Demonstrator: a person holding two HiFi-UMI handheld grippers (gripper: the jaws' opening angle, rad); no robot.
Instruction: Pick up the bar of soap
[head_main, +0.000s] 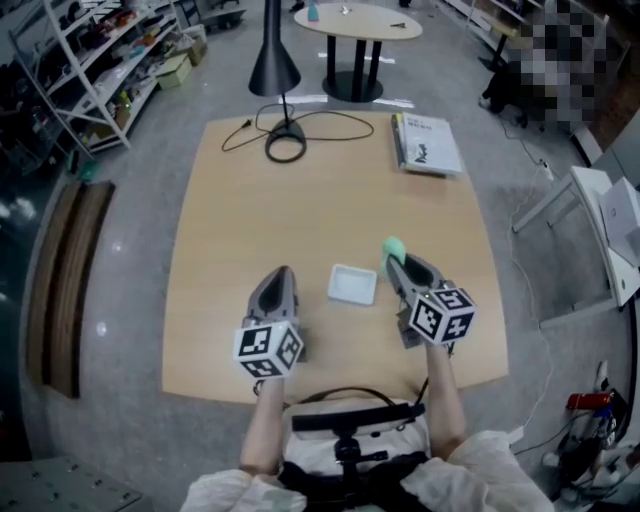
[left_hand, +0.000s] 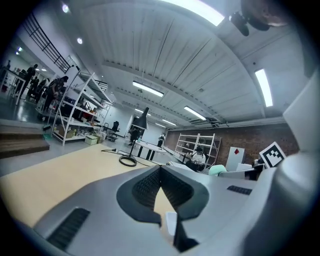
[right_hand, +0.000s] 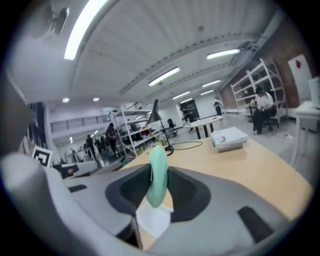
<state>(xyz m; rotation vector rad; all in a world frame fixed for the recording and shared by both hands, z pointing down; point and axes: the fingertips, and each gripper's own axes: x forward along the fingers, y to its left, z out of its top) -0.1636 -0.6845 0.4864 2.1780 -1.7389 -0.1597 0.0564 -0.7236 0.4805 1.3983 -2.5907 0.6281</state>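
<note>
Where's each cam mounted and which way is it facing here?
Head view: on the person's head, steeply down at the table; both forearms, left gripper and right gripper show.
Left gripper view: on that gripper, along its shut, empty jaws toward the lamp.
Right gripper view: on that gripper, along jaws clamped on the bar of soap.
Shared: all three show the lamp.

The left gripper (head_main: 283, 272) and right gripper (head_main: 396, 262) each had a grey moulded shell tapering to 2 jaws lined with black ribbed pads (left_hand: 145, 187). Each carried 1 white cube (head_main: 268, 348) printed with black square markers. The person wore pale loose sleeves (head_main: 478, 468), a black chest strap (head_main: 350, 418) and a thin black cable (head_main: 335, 391)
</note>
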